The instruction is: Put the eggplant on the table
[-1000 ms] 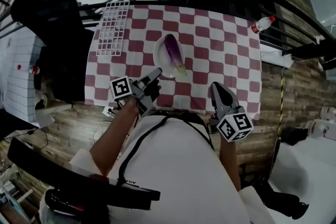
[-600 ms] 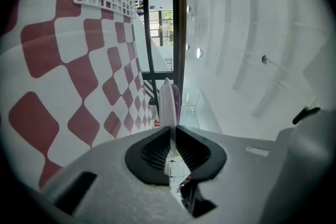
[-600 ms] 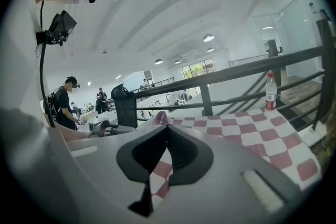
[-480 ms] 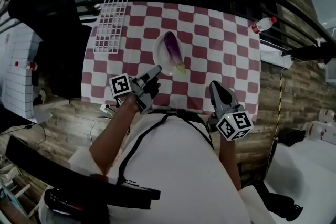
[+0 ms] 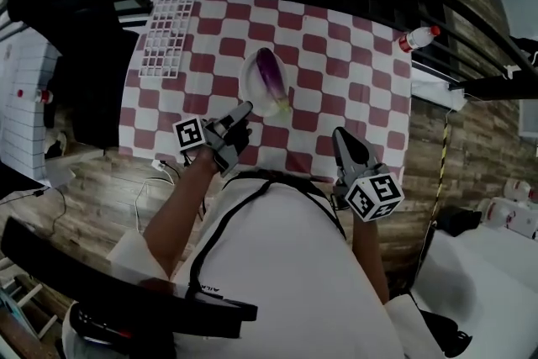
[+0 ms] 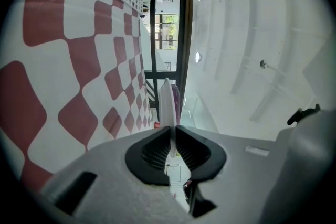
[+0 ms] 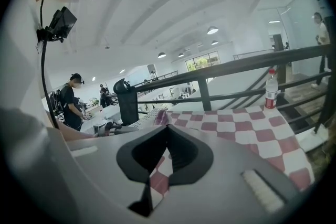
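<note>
Finding the eggplant (image 5: 271, 73) lying lengthwise on a white plate (image 5: 246, 88), not yet on the checked bench (image 5: 336, 55) itself. Holding the left hand-held gripper (image 5: 243, 108) just beside the plate's near rim, aimed at the eggplant, jaws clenched together on nothing; likely lined up for the pick, though needing to open first. Parking the right hand-held gripper (image 5: 340, 134) well right of the plate, at the bench's near edge, jaws likewise pressed together and empty; probably out of the way. Leaving bare cloth right of the plate, apparently the easiest landing spot. Noting a white grid rack (image 5: 164, 34) far left of the plate.
</note>
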Motion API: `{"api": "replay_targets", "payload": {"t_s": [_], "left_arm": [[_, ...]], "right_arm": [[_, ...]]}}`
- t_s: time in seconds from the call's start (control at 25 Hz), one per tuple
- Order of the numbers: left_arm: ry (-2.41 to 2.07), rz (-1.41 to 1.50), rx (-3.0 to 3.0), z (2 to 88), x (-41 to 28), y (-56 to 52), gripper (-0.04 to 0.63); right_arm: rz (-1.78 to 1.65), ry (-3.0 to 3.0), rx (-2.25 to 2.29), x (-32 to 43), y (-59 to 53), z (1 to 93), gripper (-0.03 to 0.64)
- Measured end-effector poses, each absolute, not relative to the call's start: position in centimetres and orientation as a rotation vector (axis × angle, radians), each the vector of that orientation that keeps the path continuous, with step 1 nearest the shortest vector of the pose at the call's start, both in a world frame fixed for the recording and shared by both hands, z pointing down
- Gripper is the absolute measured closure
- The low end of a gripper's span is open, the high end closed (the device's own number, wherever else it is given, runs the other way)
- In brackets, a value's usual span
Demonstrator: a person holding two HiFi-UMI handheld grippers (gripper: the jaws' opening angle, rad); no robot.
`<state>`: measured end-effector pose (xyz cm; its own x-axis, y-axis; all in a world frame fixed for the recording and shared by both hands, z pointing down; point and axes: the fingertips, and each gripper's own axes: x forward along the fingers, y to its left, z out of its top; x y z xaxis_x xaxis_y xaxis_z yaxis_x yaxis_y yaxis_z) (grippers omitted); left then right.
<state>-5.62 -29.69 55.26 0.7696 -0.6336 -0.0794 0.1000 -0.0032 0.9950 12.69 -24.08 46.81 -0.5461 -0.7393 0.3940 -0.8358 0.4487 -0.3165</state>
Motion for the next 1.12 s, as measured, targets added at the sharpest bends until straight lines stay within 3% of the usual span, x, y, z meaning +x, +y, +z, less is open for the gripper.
{"api": "replay_targets", "payload": {"t_s": [1.12], "left_arm": [[-0.492, -0.584, 1.415, 64.9, -5.1, -30.6, 0.557]], "right_arm": [[0.711, -2.372, 1.336, 14.5, -23.4, 48.3, 0.611]]}}
